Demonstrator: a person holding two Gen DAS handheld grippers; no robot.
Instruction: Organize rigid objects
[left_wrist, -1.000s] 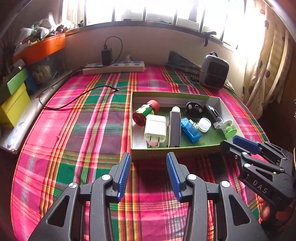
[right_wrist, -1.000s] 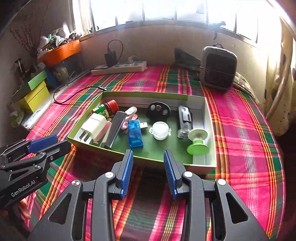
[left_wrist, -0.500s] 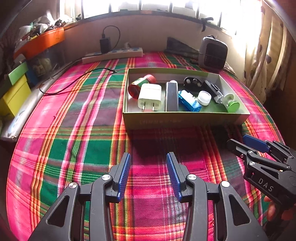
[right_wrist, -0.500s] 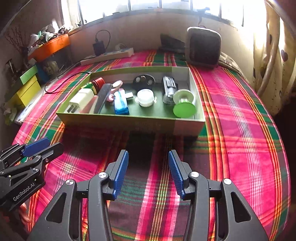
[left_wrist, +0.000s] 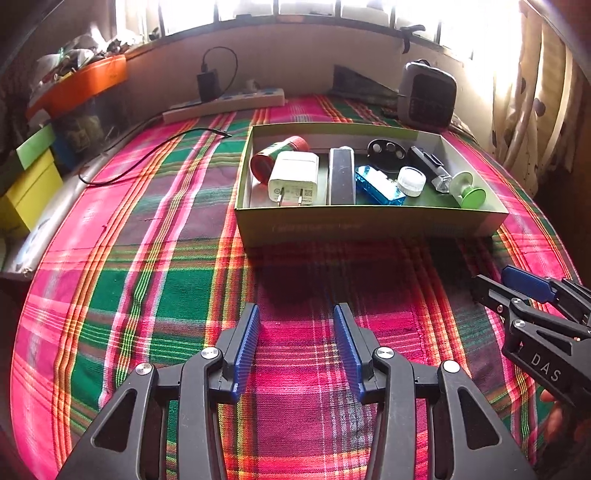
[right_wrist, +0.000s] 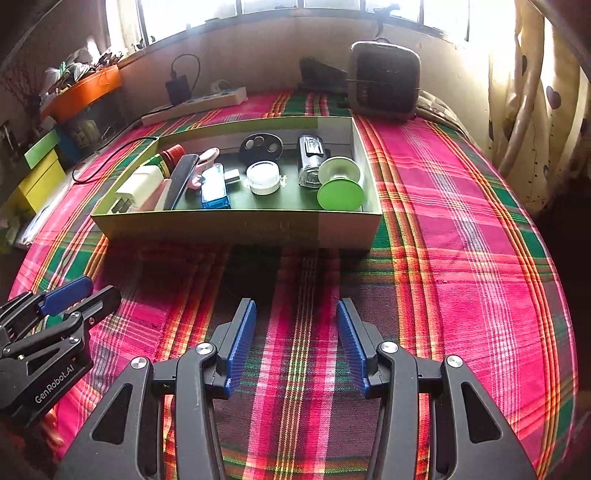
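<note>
Both handheld grippers hovered low over a bright plaid cloth (left_wrist: 147, 258), each with blue-padded jaws parted and nothing between them. Nearest the lens, the left gripper (left_wrist: 295, 325) had just been opening a little further; the right gripper (right_wrist: 295, 317) had also just been widening, and it too was empty. Each tool showed at the edge of the other's view, side by side and apart.

Beyond them, on the cloth, sat a shallow green box (right_wrist: 236, 225) holding all the small rigid items: a red-capped bottle (left_wrist: 273, 157), a white plug adapter (left_wrist: 293, 177), a dark slim bar (left_wrist: 341, 175), a blue translucent piece (left_wrist: 376, 186), a white round cap (right_wrist: 263, 177), a black disc with holes (right_wrist: 260, 146), a dark clip-like object (right_wrist: 312, 158) and a green suction cup (right_wrist: 340, 188).

Farther back lay a power strip (left_wrist: 225, 105) and a small heater (right_wrist: 384, 79) under the window.

No loose item showed on the cloth, so the sorting looked finished or paused. Any next move would call for reaching forward over the box wall.
</note>
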